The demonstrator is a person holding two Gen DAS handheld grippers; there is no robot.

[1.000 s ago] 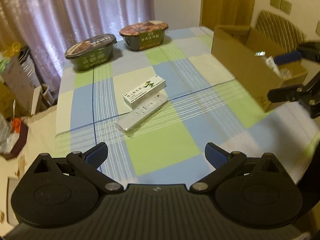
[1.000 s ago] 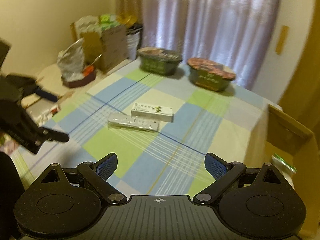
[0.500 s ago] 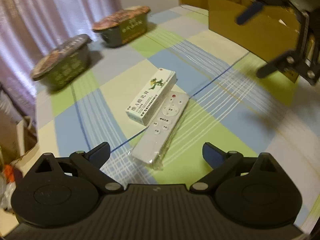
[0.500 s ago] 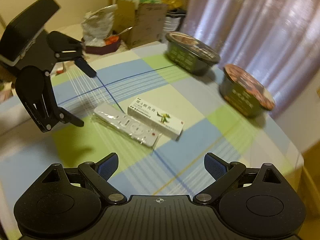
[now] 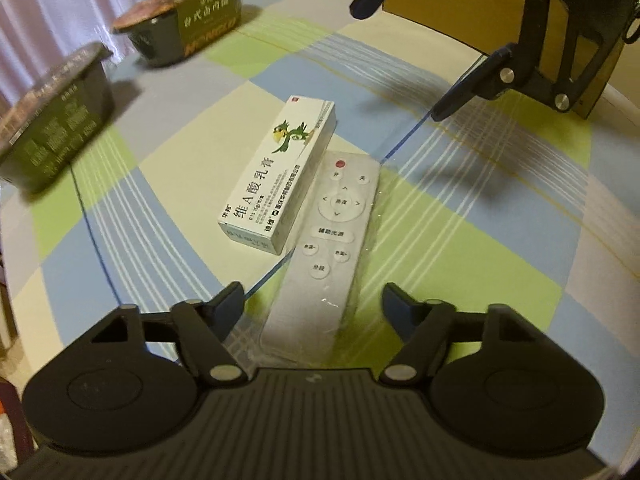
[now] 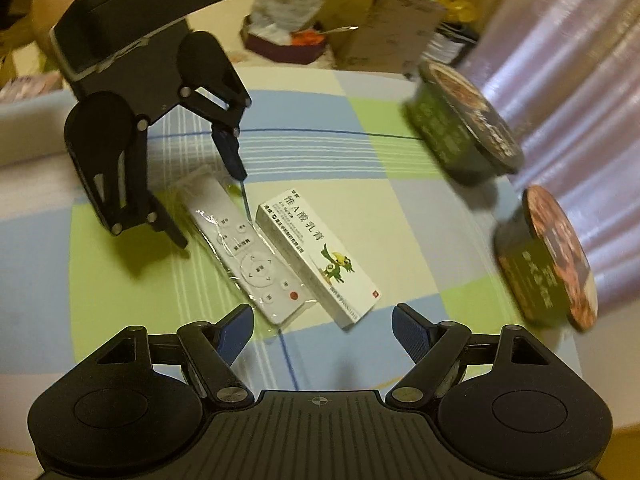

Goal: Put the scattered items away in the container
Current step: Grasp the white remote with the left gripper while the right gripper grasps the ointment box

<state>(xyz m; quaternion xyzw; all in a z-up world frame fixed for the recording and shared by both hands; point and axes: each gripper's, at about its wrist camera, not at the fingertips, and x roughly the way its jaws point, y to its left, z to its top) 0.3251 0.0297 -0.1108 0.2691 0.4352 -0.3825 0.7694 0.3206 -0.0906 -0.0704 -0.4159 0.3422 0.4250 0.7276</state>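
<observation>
Both grippers have swooped in low: left gripper (image 5: 313, 300) spread astride the plastic-wrapped remote (image 5: 326, 256), right gripper (image 6: 322, 322) spread before the ointment box (image 6: 316, 256). Twin pickup imminent, likely.

White cardboard medicine box with green cartoon bird (image 5: 280, 176): large green Chinese characters "维A酸乳膏", small "华邦" above, "迪维" below; finer print too small to read. Same title legible in right wrist view (image 6: 316, 258).

White plastic-wrapped remote control (image 5: 328, 248): buttons marked "开", "关", "亮度", "辅助光源", "分段".

Dark green instant-food bowl with brown lid (image 5: 188, 16): yellow-green side panel bears Chinese characters, blurred.
</observation>
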